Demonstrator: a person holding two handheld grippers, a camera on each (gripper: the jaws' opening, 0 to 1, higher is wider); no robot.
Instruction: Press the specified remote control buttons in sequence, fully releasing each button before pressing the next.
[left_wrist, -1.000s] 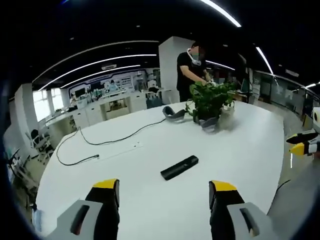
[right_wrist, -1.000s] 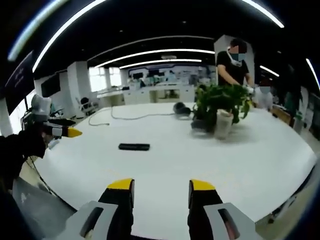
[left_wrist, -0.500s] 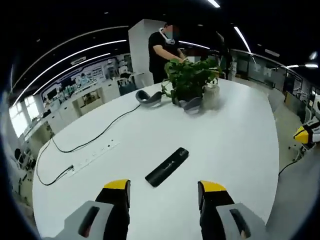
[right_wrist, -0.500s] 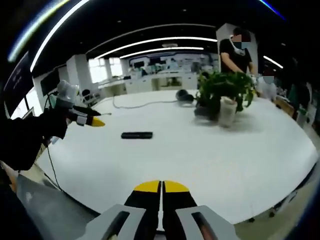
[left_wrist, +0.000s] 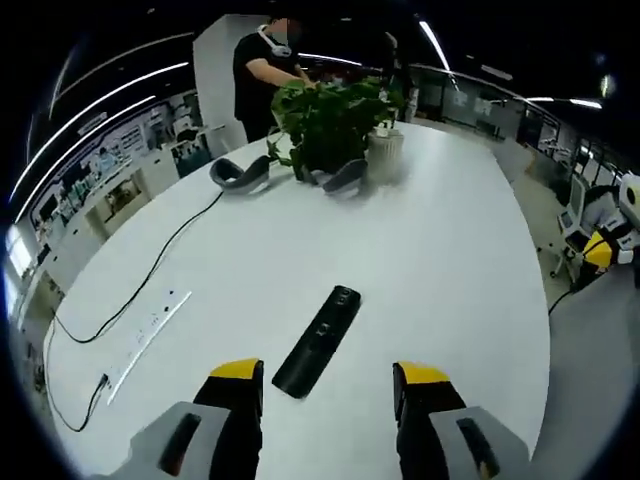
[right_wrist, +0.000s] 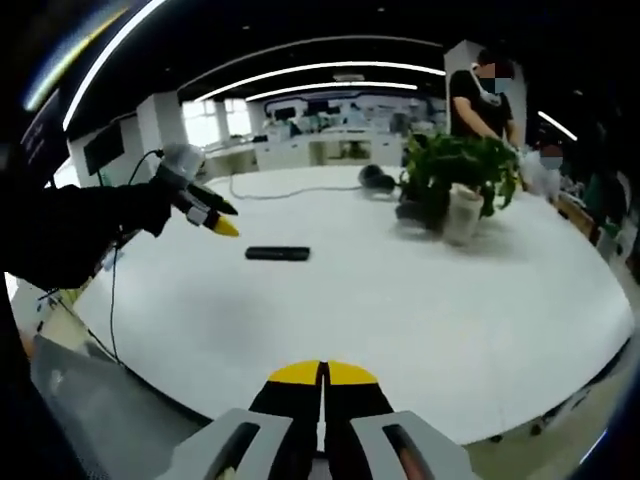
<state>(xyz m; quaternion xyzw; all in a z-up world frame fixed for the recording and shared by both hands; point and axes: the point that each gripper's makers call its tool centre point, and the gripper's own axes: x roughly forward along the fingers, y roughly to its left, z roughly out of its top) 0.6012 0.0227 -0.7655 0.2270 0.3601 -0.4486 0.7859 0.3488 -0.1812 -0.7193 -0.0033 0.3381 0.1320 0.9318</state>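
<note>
A black remote control (left_wrist: 318, 341) lies flat on the white table (left_wrist: 450, 250), just ahead of my left gripper (left_wrist: 328, 378), whose yellow-tipped jaws stand open with nothing between them. In the right gripper view the same remote control (right_wrist: 278, 254) is small and far off on the table (right_wrist: 420, 300). My right gripper (right_wrist: 322, 374) is at the table's near edge with its jaws shut together and empty. The left gripper (right_wrist: 205, 212) comes in from the left in that view, above and left of the remote, held by a dark-sleeved arm (right_wrist: 70, 235).
A potted plant (left_wrist: 335, 120) and a white cup (left_wrist: 385, 155) stand at the far side, with a headset (left_wrist: 237, 173) beside them. A power strip (left_wrist: 150, 330) and black cable (left_wrist: 150, 280) lie to the left. A person (left_wrist: 262, 65) stands behind the plant.
My left gripper has moved in over the table toward the remote, which now sits closer between its jaws. The right gripper stays shut, having closed a second ago.
</note>
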